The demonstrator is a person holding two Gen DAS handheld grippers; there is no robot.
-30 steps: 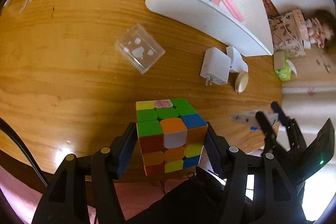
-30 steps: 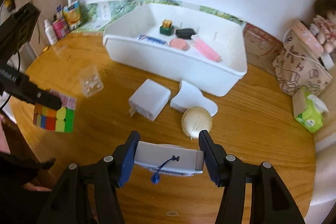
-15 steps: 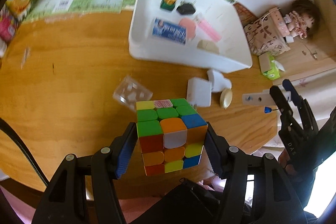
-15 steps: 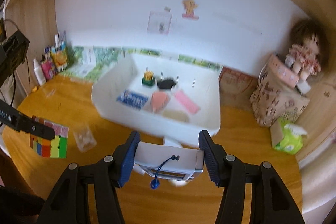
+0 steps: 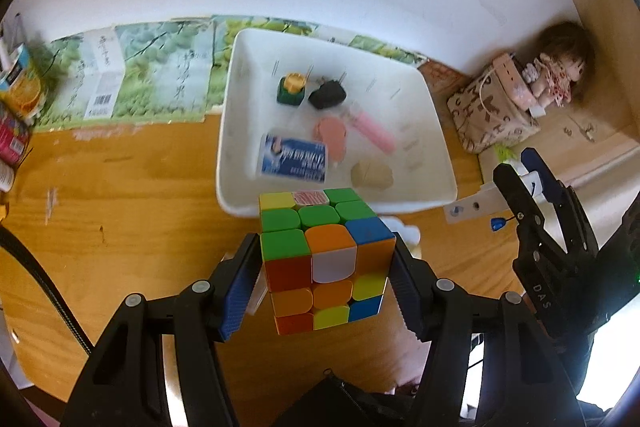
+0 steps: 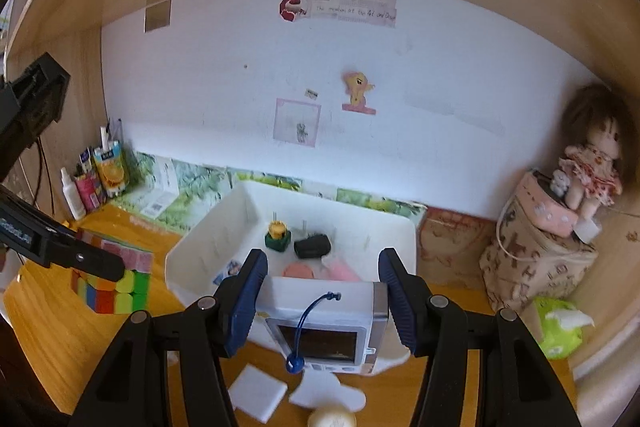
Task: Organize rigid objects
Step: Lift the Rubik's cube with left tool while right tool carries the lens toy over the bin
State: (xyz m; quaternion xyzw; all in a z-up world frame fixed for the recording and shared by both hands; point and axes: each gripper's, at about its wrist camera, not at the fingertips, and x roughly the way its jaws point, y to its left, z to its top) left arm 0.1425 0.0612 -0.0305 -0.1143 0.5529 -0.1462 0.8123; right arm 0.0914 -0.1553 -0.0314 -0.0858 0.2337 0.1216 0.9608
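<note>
While its blue pads press both sides of the cube (image 5: 326,259), the left hand-held gripper (image 5: 324,279) holds it clear of the surface (image 5: 120,219), the bin (image 5: 236,131) at 12 o'clock. The right hand-held gripper (image 6: 320,307) clamps a white device (image 6: 324,327), bin (image 6: 208,251) likewise at 12 o'clock.

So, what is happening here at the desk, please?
A person is tidying loose objects into a white bin. The left hand-held gripper is clamped on a colourful puzzle cube, and the right hand-held gripper grips a small white device with a screen. Both are held above the wooden desk, near the bin, which already holds several small items.
</note>
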